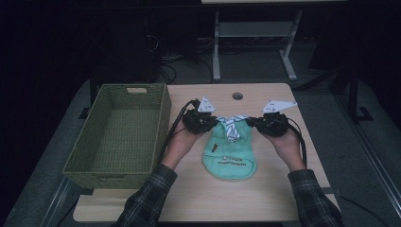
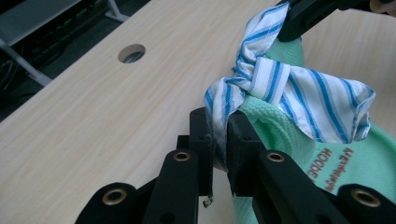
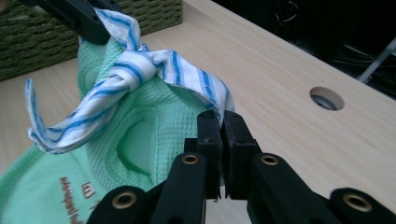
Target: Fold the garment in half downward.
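Note:
A mint-green waffle-weave cloth (image 1: 230,151) with orange lettering lies on the wooden table (image 1: 265,194), its top bunched. A blue-and-white striped strip (image 1: 231,126) is knotted across that top. My left gripper (image 1: 215,120) is shut on one end of the striped strip (image 2: 219,112), and my right gripper (image 1: 249,121) is shut on the other end (image 3: 217,95). The knot (image 3: 128,74) sits between them, with a loose tail (image 2: 336,109) hanging over the green cloth (image 3: 140,135).
A green woven basket (image 1: 120,135) stands at the table's left, beside my left hand. A round cable hole (image 1: 237,96) is in the table behind the cloth. Desk legs and cables lie on the dark floor beyond.

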`<state>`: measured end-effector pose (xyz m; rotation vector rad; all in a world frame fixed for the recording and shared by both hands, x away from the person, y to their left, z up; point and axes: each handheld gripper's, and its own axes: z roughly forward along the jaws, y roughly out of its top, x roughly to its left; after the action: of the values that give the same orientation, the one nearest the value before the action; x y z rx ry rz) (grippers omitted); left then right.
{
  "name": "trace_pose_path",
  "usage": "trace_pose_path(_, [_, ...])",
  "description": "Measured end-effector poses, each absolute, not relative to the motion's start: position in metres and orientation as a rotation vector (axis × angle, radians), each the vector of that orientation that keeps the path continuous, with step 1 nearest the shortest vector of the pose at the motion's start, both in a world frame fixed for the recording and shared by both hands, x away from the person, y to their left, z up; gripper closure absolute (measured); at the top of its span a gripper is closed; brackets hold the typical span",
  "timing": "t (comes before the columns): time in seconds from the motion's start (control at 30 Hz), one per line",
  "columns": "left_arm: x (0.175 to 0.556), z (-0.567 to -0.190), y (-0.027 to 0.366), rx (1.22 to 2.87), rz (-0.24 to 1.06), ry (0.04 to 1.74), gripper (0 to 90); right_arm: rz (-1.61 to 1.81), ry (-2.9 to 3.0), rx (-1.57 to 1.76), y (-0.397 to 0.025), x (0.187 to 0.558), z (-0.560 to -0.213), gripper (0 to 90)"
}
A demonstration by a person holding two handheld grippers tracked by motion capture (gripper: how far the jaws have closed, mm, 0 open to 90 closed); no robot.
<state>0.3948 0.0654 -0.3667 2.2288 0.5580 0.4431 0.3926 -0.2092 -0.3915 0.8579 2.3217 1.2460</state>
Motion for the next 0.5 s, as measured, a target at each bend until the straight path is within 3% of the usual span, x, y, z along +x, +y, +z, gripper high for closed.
trace_pose_path(0.3, [0.38,-0.372,0.07,2.215,0.467,0.52,81.2,1.251,2.306,0.816,-0.205,0.371,-0.401,86.7])
trace_pose_path(0.5, [0.383,-0.353,0.074,2.17,0.493,0.51,81.0,1.275,2.26,0.803,-0.204,0.375,-0.383,86.4])
